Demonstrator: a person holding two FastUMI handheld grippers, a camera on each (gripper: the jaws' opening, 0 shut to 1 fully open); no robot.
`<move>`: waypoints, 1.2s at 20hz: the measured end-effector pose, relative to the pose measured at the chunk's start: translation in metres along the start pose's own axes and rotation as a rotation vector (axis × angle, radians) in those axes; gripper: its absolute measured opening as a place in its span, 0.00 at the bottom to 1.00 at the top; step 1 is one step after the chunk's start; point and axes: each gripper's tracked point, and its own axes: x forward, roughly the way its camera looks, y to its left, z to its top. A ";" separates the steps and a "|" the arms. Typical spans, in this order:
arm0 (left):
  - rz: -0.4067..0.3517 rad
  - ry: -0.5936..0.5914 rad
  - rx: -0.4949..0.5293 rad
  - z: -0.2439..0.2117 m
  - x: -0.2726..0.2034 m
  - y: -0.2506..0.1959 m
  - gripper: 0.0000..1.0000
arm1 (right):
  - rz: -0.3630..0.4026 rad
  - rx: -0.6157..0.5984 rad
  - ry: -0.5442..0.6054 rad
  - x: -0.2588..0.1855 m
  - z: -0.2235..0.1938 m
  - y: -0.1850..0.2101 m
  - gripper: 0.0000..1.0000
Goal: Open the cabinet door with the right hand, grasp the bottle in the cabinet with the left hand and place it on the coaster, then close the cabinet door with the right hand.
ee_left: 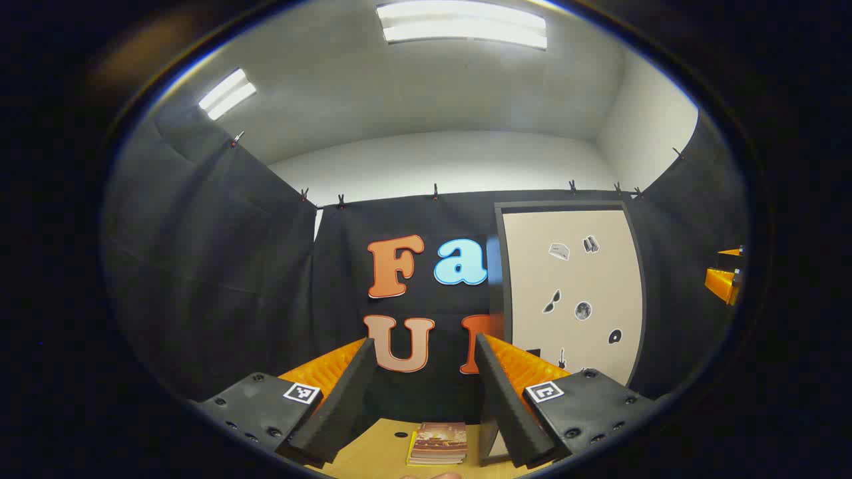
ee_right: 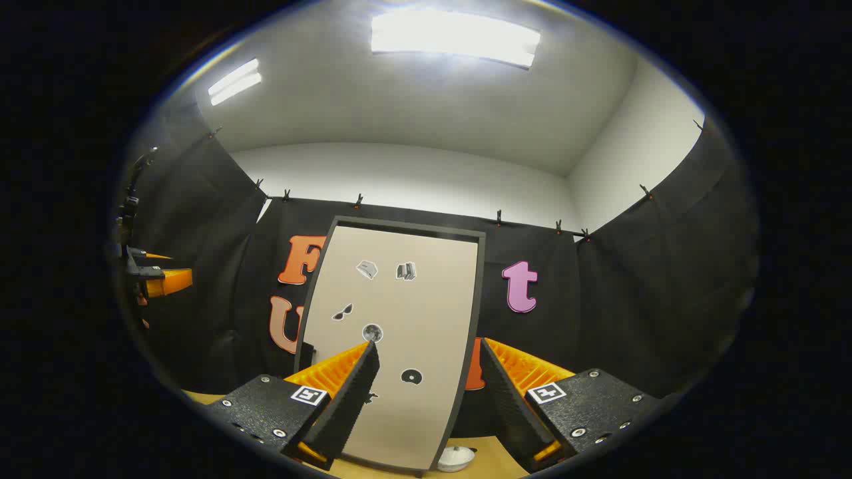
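A tall cabinet with a beige door (ee_right: 399, 332) in a dark frame stands upright on the wooden table, small stickers on its face; the door is closed, so what is inside is hidden. In the left gripper view the same cabinet (ee_left: 572, 293) stands to the right. My right gripper (ee_right: 426, 392) is open, held in front of the door's lower half without touching it. My left gripper (ee_left: 423, 399) is open with nothing between its fingers, aimed at the booth wall left of the cabinet. A small white round object (ee_right: 456, 458) lies on the table at the cabinet's foot.
A stack of books (ee_left: 439, 442) lies on the wooden table (ee_left: 379, 452) just ahead of my left gripper, beside a small dark hole in the tabletop. The other gripper (ee_right: 156, 276) appears at the far left of the right gripper view. Black cloth walls close in on all sides.
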 end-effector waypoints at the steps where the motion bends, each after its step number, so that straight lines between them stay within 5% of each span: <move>1: 0.007 -0.006 -0.001 0.001 0.000 0.003 0.96 | 0.011 0.006 0.001 0.001 -0.001 0.004 0.94; 16: 0.109 -0.027 0.068 0.002 -0.003 0.039 0.93 | 0.094 0.034 0.025 0.029 -0.024 0.073 0.94; 24: 0.138 -0.006 0.065 -0.007 -0.012 0.052 0.93 | 0.174 0.060 0.175 0.069 -0.094 0.138 0.94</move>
